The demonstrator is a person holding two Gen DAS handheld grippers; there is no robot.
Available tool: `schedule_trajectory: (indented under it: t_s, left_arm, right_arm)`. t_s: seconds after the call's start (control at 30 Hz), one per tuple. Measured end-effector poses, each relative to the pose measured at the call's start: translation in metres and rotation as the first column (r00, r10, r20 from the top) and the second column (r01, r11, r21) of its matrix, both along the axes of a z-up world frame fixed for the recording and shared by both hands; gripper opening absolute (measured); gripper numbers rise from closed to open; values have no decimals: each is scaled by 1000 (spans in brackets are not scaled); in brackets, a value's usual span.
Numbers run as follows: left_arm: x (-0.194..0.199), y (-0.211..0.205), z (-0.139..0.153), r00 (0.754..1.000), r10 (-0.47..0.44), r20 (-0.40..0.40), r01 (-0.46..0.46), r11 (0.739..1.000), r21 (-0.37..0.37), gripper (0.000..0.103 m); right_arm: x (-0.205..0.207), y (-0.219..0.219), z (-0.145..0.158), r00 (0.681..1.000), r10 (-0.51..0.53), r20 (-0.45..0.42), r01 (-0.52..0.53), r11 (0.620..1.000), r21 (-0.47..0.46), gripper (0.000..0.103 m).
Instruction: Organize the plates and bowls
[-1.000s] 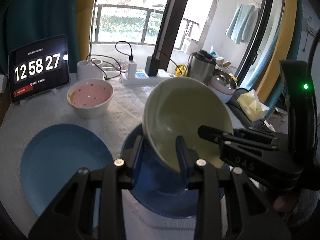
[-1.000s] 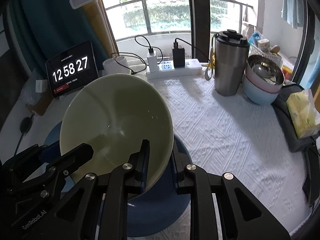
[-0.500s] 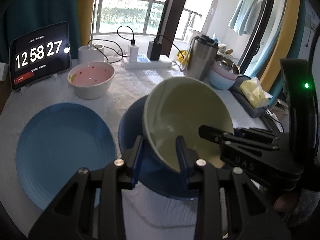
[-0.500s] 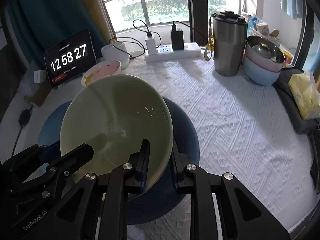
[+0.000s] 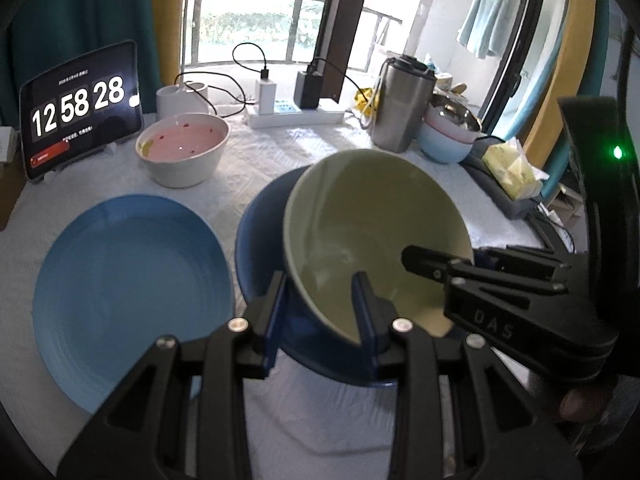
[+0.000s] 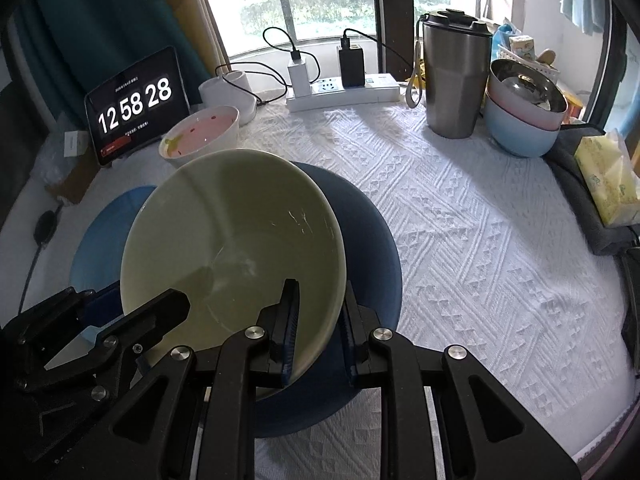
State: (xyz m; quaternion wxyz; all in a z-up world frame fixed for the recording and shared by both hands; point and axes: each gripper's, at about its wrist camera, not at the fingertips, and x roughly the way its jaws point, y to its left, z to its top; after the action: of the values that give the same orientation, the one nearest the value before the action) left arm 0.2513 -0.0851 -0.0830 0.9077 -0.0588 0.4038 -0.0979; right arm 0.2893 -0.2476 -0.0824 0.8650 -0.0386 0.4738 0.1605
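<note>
Holding a pale green ceramic bowl [image 5: 372, 232] tilted over a dark blue round plate [image 6: 368, 240], empty inside far as visible. Left gripper [image 5: 320, 304] clamped on its near rim, right gripper [image 6: 316, 316] clamped on the opposite rim, one finger in, one out each. Light blue round plate [image 5: 128, 280] bare, just beside. White bowl with pink inside [image 5: 184, 152] further back. Steel bowl nested in pink and blue bowls [image 6: 524, 120] next to a steel tumbler [image 6: 454, 80].

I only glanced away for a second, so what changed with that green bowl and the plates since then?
The green bowl, gripped at its rim by the left gripper and right gripper, sank closer over the dark blue plate. The clock ticked on a second. Both grips, the light blue plate and the pink bowl stayed.
</note>
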Motion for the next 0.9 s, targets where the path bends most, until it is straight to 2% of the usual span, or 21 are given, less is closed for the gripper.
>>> schedule_trajectory:
  t_s: [0.23, 0.37, 0.53, 0.9]
  left_arm:
    - [-1, 0, -1, 1000, -8, -5, 8, 1000, 20, 35]
    - [-3, -5, 0, 1000, 2, 16, -4, 996, 90, 35]
    - [-8, -5, 5, 999, 14, 50, -21, 992, 128, 35]
    - [-7, 7, 9, 998, 27, 56, -34, 993, 116, 35]
  right_arm:
    - [-3, 1, -1, 1000, 3, -4, -4, 1000, -27, 21]
    - [-4, 5, -2, 1000, 12, 8, -11, 998, -64, 21]
    - [-1, 4, -3, 1000, 14, 12, -14, 998, -65, 21]
    - [2, 5, -4, 999, 11, 35, -9, 998, -69, 21]
